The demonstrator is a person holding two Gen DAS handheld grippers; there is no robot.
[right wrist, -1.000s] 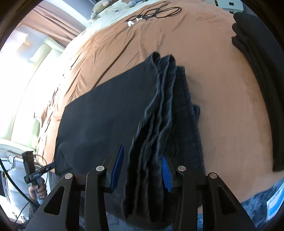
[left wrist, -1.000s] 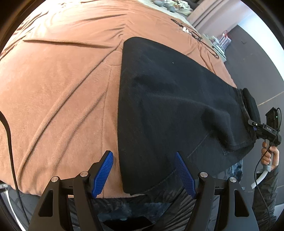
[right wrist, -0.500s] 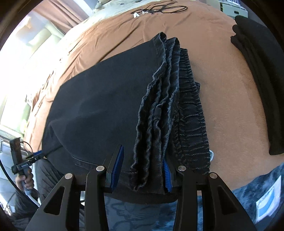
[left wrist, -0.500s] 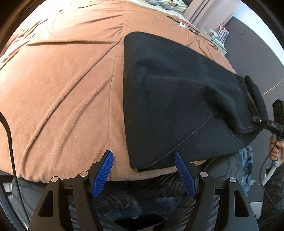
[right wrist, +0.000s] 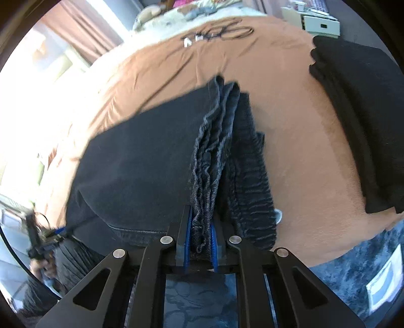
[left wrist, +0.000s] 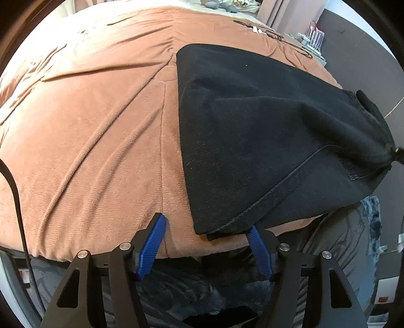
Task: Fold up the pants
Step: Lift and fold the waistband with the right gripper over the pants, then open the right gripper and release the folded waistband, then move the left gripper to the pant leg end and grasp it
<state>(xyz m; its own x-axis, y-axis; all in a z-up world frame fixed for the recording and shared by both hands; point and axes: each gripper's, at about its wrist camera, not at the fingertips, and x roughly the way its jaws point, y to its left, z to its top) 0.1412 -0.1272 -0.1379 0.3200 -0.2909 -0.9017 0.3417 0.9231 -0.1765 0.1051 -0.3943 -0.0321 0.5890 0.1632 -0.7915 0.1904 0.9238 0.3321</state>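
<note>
Black pants lie folded lengthwise on a brown bedspread, legs toward the left wrist view, ribbed waistband toward the right wrist view. My left gripper is open, its blue pads on either side of the hem corner at the bed's near edge. My right gripper is shut on the gathered upper waistband layers and lifts them off the lower layer. The right gripper's tip also shows at the far right of the left wrist view, pinching the cloth.
A stack of folded black clothes lies on the bed's right side. Black cables lie at the far end near pillows. The bed's near edge drops to a dark patterned rug. A white shelf unit stands beyond the bed.
My right gripper closed on the waistband, which it only straddled before. My left gripper has drawn back toward the bed's edge, so the hem corner now lies between its open pads.
</note>
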